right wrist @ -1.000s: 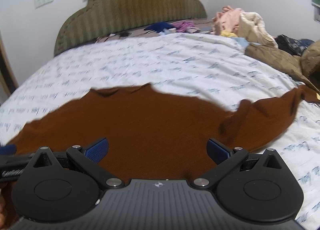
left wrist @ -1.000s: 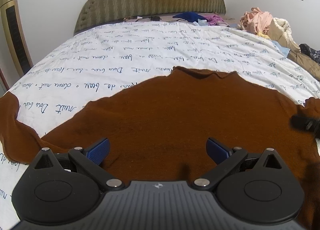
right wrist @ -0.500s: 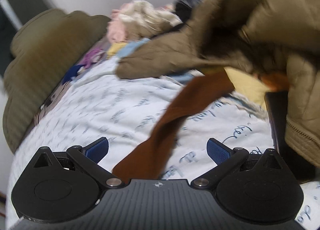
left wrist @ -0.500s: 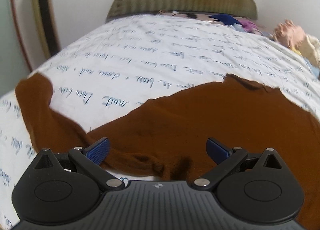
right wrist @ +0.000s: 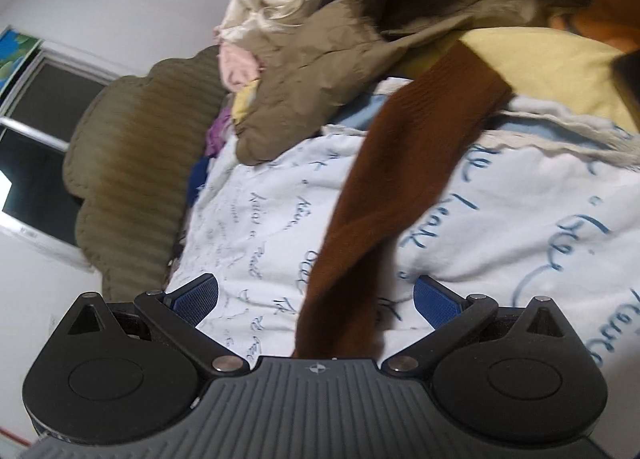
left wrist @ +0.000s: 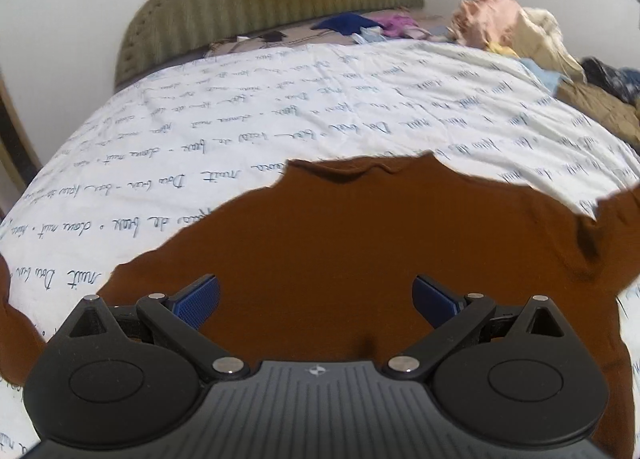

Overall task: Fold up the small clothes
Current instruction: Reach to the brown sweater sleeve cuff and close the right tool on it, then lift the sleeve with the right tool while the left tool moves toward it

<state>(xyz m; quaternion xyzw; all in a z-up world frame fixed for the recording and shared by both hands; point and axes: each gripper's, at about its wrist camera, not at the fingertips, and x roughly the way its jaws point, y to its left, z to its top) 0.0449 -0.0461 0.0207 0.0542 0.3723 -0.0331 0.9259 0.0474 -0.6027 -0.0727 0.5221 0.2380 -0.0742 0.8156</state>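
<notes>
**Desk:** While the brown top (left wrist: 360, 243) lies spread flat on the bed's script-printed duvet (left wrist: 280, 115), what are your two tools doing?

**Operator:** My left gripper (left wrist: 316, 297) hovers over the near part of the garment, fingers apart and holding nothing. My right gripper (right wrist: 316, 295) looks along the right sleeve (right wrist: 400, 179), which runs between its spread fingers toward the heap of olive jacket (right wrist: 320, 71) and yellow cloth (right wrist: 552, 59) at the bed's edge. Nothing is pinched there either.

**Desk:** What could go wrong?

**Operator:** I judge the sleeve's far end the hazard: it reaches the pile, and I cannot tell whether it is tucked under. Pull it inward and it may drag the jacket along. A grab too deep could also catch the duvet with the knit and spoil the fold.

**Desk:** Any legible writing?

**Operator:** Only the duvet's cursive, seen upside down in the left view. I read "nuit" and "de"; the rest blurs. I see no brand labels.
</notes>
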